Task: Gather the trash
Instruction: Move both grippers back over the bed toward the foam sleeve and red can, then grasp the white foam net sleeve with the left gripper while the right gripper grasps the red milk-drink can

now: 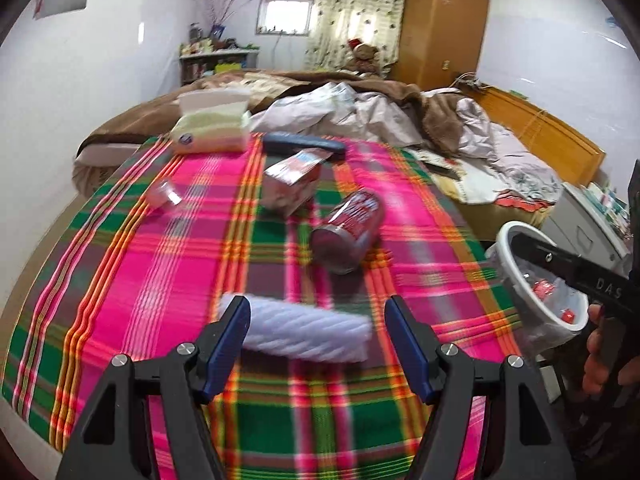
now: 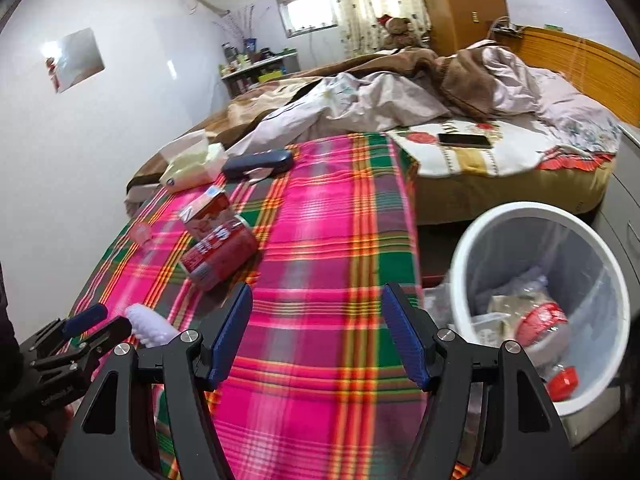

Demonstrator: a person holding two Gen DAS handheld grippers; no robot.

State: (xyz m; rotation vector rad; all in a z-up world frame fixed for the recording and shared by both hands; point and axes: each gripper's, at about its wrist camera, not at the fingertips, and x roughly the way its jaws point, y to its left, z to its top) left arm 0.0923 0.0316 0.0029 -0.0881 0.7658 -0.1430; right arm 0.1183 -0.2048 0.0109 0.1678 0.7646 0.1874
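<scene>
Both grippers tilt down over the plaid cloth [image 1: 168, 264], jaws wide and holding nothing: the left gripper [image 1: 316, 336] brackets a blurred white ridged bottle [image 1: 308, 332], contact unclear, while the right gripper [image 2: 316, 332] hangs over bare cloth. Beyond, at 12 o'clock, lie a red can [image 1: 348, 232] and small carton [image 1: 292, 188]. The white bin [image 2: 536, 304] with trash sits at 3 o'clock, the rumpled bed [image 2: 400, 96] behind.

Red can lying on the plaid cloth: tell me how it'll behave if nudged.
The red can lies on its side, so it will likely roll. It looks empty, probably light. The soft plaid cloth may slow it.
</scene>
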